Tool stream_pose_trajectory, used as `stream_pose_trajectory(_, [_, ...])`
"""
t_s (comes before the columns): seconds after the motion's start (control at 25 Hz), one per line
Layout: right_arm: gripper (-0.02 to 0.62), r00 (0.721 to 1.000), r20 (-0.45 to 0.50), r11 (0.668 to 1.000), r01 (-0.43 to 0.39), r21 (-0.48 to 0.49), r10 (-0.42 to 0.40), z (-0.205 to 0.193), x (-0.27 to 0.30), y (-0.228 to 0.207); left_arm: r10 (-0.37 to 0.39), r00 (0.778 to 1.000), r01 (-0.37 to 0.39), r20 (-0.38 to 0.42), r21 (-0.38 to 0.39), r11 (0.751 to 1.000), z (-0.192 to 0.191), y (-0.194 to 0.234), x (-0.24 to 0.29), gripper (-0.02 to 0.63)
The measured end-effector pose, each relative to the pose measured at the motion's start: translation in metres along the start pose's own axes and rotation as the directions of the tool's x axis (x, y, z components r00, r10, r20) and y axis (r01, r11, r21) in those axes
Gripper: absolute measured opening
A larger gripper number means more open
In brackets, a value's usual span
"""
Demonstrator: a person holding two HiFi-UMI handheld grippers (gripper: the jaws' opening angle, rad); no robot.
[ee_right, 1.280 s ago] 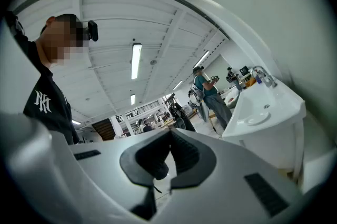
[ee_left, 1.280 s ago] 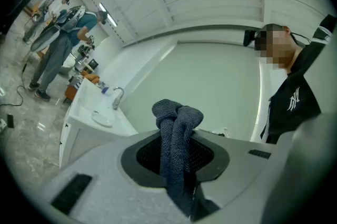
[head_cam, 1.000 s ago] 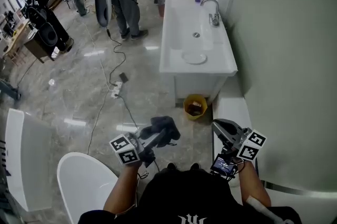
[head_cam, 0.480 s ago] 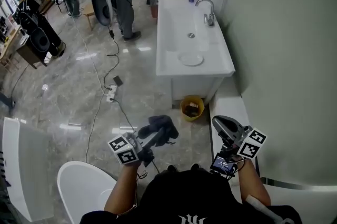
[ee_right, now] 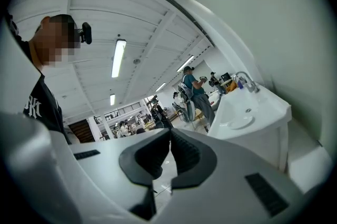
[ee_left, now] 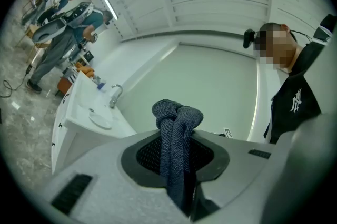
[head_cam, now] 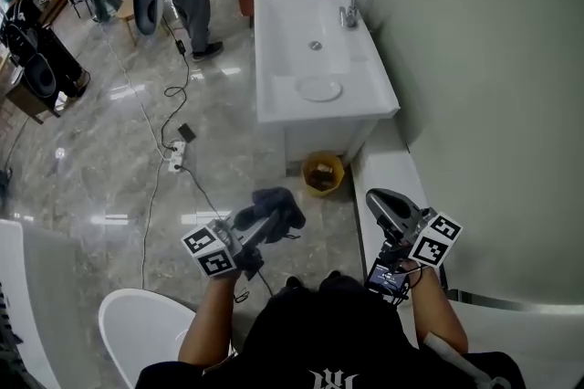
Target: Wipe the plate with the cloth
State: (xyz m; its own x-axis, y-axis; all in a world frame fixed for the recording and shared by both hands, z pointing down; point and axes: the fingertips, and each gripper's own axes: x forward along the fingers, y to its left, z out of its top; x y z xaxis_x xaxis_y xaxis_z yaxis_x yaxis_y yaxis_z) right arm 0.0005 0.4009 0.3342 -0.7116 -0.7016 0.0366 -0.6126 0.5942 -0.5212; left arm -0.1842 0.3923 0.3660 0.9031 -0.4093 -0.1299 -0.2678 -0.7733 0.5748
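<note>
Your left tongs [head_cam: 266, 226] are clamped on the dark cloth [head_cam: 277, 204], which bunches above the tips. Your right tongs [head_cam: 387, 205] are closed on nothing. The plate [head_cam: 319, 89] lies flat on the white counter [head_cam: 360, 99], well ahead across open floor and between the two tongs' lines. Neither hand looks clearly nearer.

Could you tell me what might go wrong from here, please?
1. The cloth, bunched in the left gripper, could slip out on the way.
2. The bin and cable lie on the floor before the sink: a possible trip hazard.
3. The plate lies unheld; wiping may slide it.
</note>
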Motion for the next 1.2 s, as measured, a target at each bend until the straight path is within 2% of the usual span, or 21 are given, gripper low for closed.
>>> stream_pose_trajectory(0.32, [0.006,0.999,-0.025,0.999,0.035,-0.004,-0.035,0.006,0.012,-0.049,0.014,1.0,-0.014,-0.012,-0.023,1.0,0.007,0.047,0.028,0.064])
stream_pose_trajectory(0.44, [0.006,0.999,-0.028,1.0,0.022,0.012,-0.022,0.015,0.03,-0.092,0.03,0.999,-0.031,-0.028,-0.02,0.999,0.015,0.076,0.058,0.064])
stream_pose_trajectory(0.6, [0.006,0.999,-0.034,0.998,0.001,0.064,0.001,0.042,0.059,-0.181,0.061,0.997,-0.062,-0.036,-0.034,0.997,0.026,0.132,0.123,0.064])
stream_pose_trajectory(0.72, [0.005,0.996,-0.093,0.994,-0.005,0.111,0.015,0.059,0.072,-0.213,0.063,0.998,-0.065,-0.03,-0.038,0.997,0.041,0.146,0.151,0.064])
stream_pose_trajectory(0.96, [0.006,0.985,-0.171,0.991,-0.011,0.133,0.033,0.087,0.109,-0.284,0.1,0.994,-0.101,-0.036,-0.025,0.995,0.068,0.191,0.21,0.064])
stream_pose_trajectory(1.2, [0.006,0.962,-0.271,0.979,0.023,0.203,0.033,0.077,0.156,-0.344,0.135,0.989,-0.137,-0.057,-0.037,0.99,0.082,0.242,0.23,0.064])
